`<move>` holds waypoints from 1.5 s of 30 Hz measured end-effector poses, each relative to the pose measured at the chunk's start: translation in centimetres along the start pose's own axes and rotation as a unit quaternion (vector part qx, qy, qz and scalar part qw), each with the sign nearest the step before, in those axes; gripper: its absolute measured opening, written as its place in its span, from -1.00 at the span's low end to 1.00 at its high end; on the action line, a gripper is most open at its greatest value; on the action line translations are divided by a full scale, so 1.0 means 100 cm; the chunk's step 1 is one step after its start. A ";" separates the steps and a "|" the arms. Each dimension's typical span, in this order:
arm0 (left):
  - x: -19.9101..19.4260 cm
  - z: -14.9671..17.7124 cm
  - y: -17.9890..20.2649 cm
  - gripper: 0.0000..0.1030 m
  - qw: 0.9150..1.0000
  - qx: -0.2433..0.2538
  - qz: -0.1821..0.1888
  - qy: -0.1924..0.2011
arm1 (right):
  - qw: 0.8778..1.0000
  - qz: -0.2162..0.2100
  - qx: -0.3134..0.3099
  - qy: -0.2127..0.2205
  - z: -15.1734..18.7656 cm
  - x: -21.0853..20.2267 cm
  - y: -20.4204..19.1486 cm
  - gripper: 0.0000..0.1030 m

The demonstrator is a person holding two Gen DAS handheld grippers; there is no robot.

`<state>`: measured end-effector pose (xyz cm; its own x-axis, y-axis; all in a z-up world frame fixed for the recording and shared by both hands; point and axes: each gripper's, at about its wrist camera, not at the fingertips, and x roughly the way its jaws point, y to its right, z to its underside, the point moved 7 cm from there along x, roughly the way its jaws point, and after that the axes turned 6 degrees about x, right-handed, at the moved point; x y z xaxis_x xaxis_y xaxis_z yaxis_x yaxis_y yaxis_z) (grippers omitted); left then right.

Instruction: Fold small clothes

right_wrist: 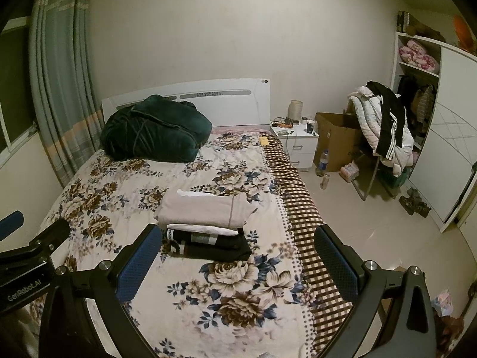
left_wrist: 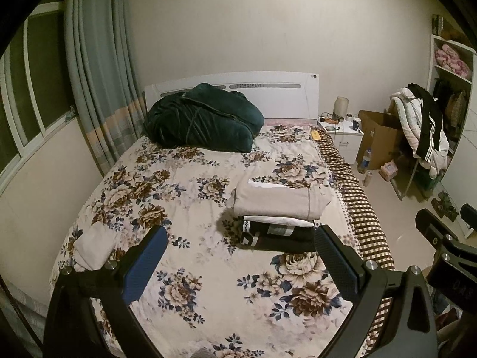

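Floral bedspread [right_wrist: 125, 185] bears folded clothes stack [right_wrist: 205, 226]; left gripper [left_wrist: 241, 256], right gripper [right_wrist: 238, 256] fingers spread, empty.

Right gripper [right_wrist: 238, 256] gapes above folded clothes stack [right_wrist: 205, 226] (beige on top) on bed [right_wrist: 119, 197].

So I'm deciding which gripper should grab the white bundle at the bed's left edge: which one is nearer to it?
Left. The left gripper hovers open with the white bundle just beside its left finger; the right gripper hangs farther right, beyond the folded stack.
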<state>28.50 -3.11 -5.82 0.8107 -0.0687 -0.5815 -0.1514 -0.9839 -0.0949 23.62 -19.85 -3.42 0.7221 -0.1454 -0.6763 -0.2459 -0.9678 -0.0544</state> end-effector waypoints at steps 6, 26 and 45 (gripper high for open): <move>0.001 0.002 0.002 0.96 1.000 0.003 -0.002 0.002 | 1.000 0.000 0.000 -0.001 0.001 0.000 0.001 1.00; 0.001 -0.004 0.000 0.96 1.000 0.005 -0.002 0.004 | 1.000 -0.008 -0.004 -0.003 0.003 0.004 0.011 1.00; 0.000 -0.006 -0.002 0.96 1.000 0.007 -0.002 0.005 | 1.000 -0.011 -0.006 -0.004 0.003 0.006 0.013 1.00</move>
<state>28.89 -3.03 -5.35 0.8168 -0.0661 -0.5731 -0.1552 -0.9820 -0.1079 23.55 -21.15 -4.07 0.7222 -0.1218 -0.6808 -0.2219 -0.9731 -0.0614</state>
